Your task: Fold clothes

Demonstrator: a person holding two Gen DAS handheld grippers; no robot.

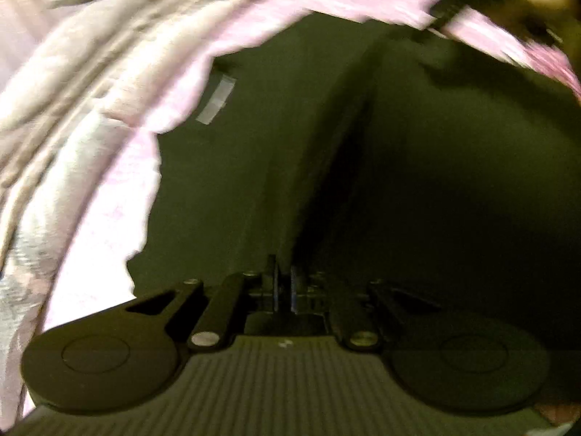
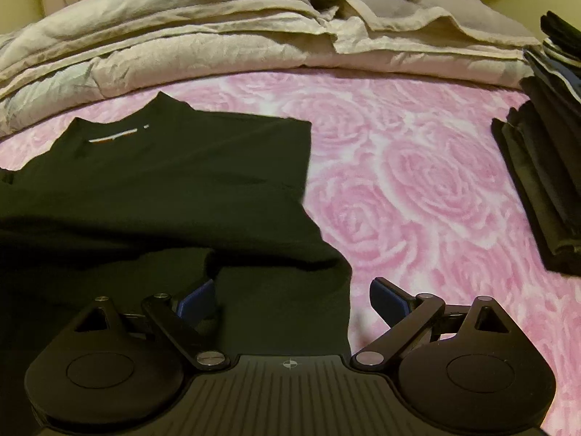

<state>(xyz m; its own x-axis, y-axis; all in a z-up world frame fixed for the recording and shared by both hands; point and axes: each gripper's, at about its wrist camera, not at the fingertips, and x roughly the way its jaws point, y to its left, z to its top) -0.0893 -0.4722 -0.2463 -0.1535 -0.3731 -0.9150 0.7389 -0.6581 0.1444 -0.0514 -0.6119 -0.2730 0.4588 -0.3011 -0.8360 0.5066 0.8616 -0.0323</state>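
A dark green shirt [image 2: 163,181] lies flat on the pink rose-patterned bedspread [image 2: 417,181], collar and white label [image 2: 112,136] at the far side. My right gripper [image 2: 290,301] hovers open over the shirt's near right edge; its blue pads [image 2: 196,301] stand wide apart and do not press the cloth. In the blurred left wrist view the shirt [image 1: 435,181] fills the middle. My left gripper [image 1: 284,287] is shut, and a taut ridge of the dark cloth runs up from between its fingertips. A white tag [image 1: 218,98] shows on the cloth.
A stack of folded dark clothes [image 2: 537,181] sits at the right edge of the bed. A rumpled beige duvet [image 2: 218,43] and pillows lie along the far side. Pink bedspread [image 1: 109,218] and pale bedding curve around the left of the left wrist view.
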